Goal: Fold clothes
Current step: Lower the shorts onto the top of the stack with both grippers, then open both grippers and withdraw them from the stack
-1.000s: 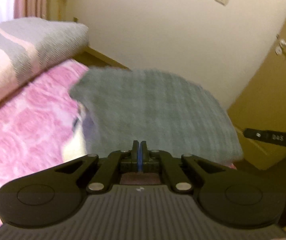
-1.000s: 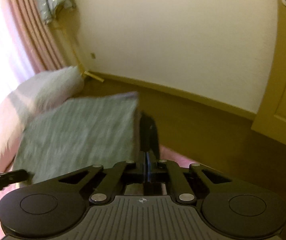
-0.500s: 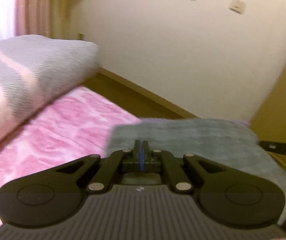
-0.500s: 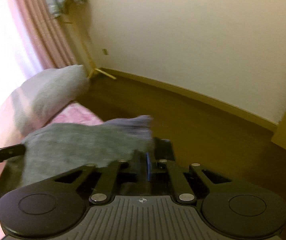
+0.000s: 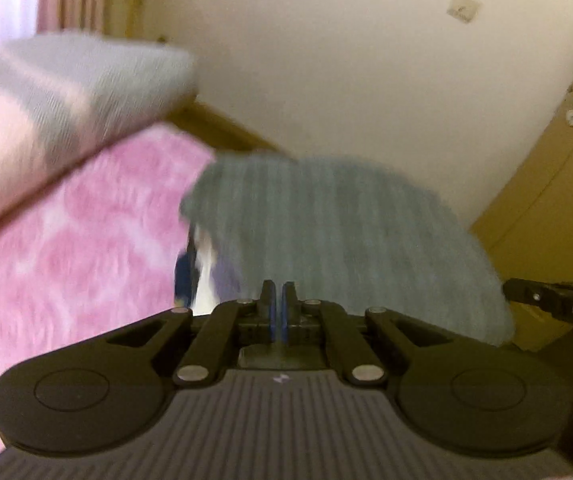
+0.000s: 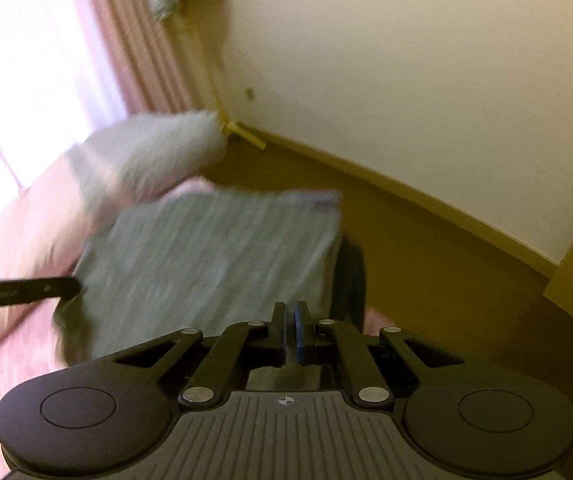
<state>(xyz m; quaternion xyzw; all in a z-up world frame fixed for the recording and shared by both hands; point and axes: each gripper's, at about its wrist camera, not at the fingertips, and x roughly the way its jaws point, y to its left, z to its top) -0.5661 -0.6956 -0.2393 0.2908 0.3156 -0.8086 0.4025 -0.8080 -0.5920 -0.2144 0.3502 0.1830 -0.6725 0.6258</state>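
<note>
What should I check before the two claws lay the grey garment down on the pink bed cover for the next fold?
1. Left claw shut on the grey garment: ok, its fingers are together with cloth at the tips.
2. Right claw shut on the same garment: ok.
3. Garment spread between both claws without twist: cannot tell, the pictures are blurred by motion.
4. Free space on the pink bed cover to lay it: ok in the left wrist view.
5. Folded blanket at a distance from the garment: ok, it lies further back.
6. Lower hem level: cannot tell, hidden behind the claws.
</note>
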